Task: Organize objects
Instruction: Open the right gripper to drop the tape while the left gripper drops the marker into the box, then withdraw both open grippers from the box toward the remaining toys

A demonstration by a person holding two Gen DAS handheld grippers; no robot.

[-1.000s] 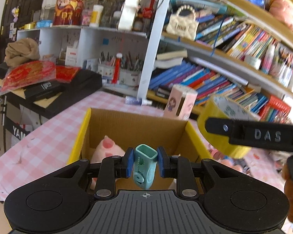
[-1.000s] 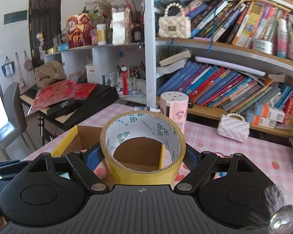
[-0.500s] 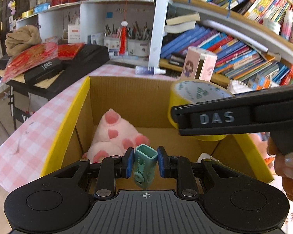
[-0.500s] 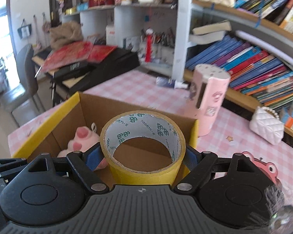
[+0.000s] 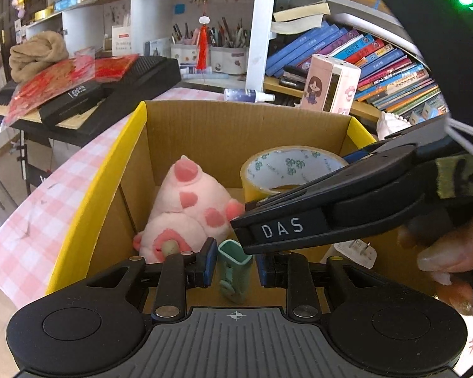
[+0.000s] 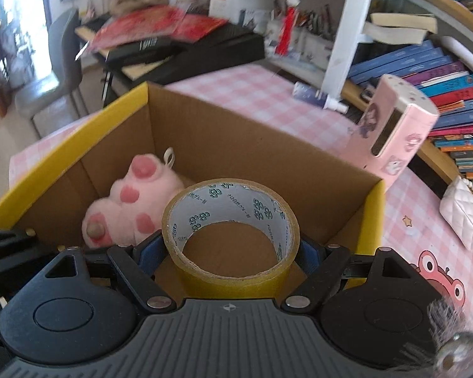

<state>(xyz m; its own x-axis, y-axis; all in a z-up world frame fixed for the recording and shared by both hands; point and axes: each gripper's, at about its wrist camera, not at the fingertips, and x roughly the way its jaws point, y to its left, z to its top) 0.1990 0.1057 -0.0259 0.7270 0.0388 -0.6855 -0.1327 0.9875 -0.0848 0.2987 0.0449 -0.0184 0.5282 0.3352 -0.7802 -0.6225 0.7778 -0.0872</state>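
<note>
An open cardboard box with yellow flaps [image 5: 110, 170] stands on the pink checked table, with a pink plush [image 5: 189, 211] lying inside it. My left gripper [image 5: 235, 261] hangs low over the box's near side. Its jaws are opening, and a small teal case [image 5: 235, 271] sits tilted between them with a gap at each pad. My right gripper [image 6: 230, 253] is shut on a yellow roll of tape [image 6: 230, 226], held inside the box beside the plush. In the left wrist view the right gripper's body [image 5: 331, 214] crosses just above my left fingers, the tape roll [image 5: 287, 167] beyond it.
A white plug [image 5: 356, 249] lies in the box at the right. Behind the box stand a pink dispenser [image 6: 394, 132] and a spray bottle [image 6: 318, 97]; a white quilted purse [image 6: 463, 217] lies to the right. A keyboard [image 5: 110, 94] and bookshelves [image 5: 378, 60] ring the table.
Both grippers have come down into the box. The left jaws have parted from the teal case, which has slipped lower and tilted. The tape stays gripped on the right.
</note>
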